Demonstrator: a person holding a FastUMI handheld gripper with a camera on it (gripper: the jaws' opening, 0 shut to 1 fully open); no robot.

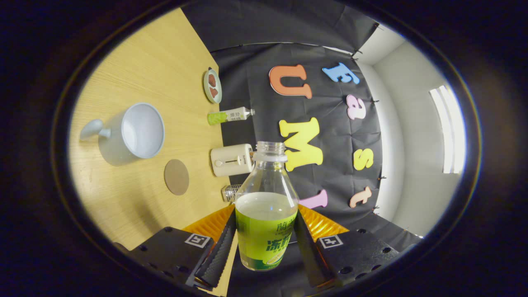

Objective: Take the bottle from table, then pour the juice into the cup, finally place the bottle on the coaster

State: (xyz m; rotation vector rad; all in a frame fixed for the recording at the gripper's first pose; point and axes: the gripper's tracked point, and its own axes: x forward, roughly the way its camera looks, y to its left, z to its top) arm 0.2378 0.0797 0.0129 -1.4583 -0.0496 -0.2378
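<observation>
A: Bottle (266,214) sits clamped between the jaws, both fingers (218,247) pressing its label sides, cap off, liquid about halfway up. It looks lifted and rolled sideways off the bench (140,74).

B: Cup (132,134)?

A: Off to the left, well apart from the bottle, mouth empty as far as I can see. Coaster (176,177) lies bare between cup and bottle.

B: Risks?

A: Open neck plus the tilt: juice could spill short of the cup if the roll goes on before the neck is over it. Grip sits low on the label, so it may slip.

B: Unclear bits?

A: Bottle base is hidden. Small clear thing (231,192) behind the bottle, can't identify. Dish (212,86) contents too small to name.
</observation>
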